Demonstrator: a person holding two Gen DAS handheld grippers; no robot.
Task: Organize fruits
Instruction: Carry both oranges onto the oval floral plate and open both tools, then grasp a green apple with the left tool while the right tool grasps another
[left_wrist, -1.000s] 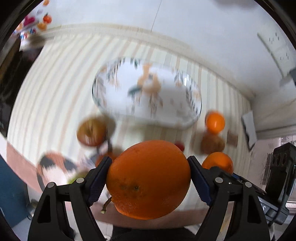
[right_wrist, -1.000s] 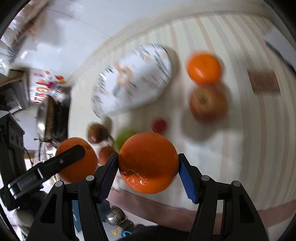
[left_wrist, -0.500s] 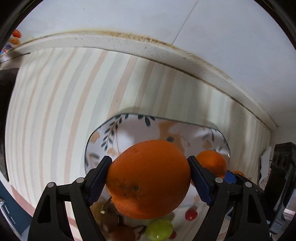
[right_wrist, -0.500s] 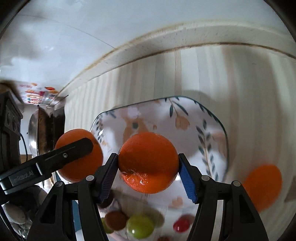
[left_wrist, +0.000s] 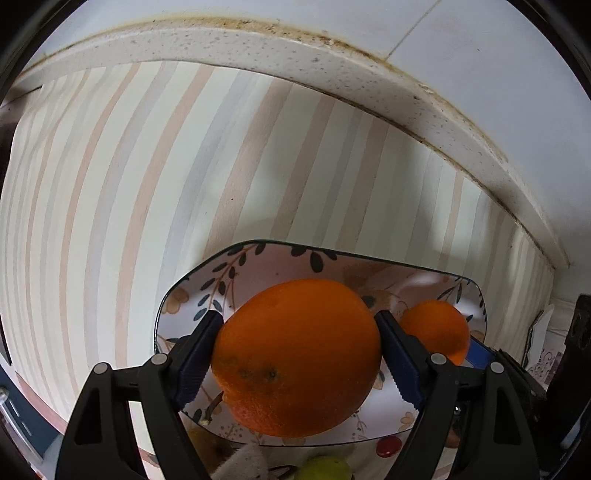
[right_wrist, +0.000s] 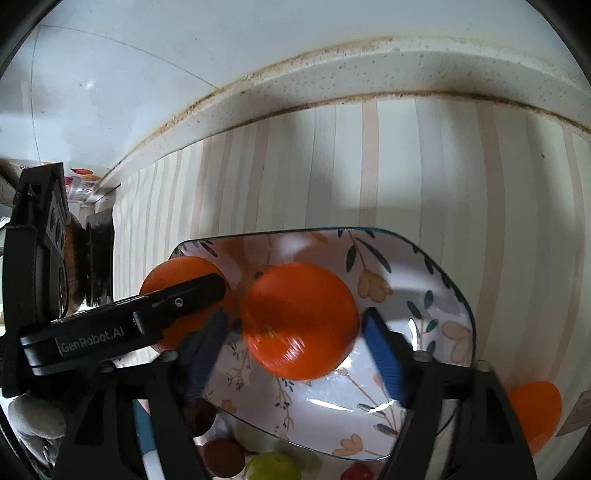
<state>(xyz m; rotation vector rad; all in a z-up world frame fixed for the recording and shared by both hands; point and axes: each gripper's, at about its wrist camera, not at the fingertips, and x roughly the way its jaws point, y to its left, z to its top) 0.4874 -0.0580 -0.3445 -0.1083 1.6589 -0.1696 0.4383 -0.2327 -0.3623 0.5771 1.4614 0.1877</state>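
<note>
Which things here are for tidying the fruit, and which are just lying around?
For the job: left gripper clamping a big orange; right gripper, just opened, freeing a small orange; plate; third orange; green fruit.
Lying around: striped mat; wall.

Both grippers moved from bench to above plate (right_wrist: 436, 266). Right gripper (right_wrist: 295, 354) jaws just opened, pads clear of its orange (right_wrist: 299, 325).

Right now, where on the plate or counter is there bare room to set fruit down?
The plate's right half, beyond the released orange, is bare. So is the striped counter between plate and back ledge. Crowded: the plate's left end, where the left gripper holds its orange, and the near edge with small fruits.
</note>
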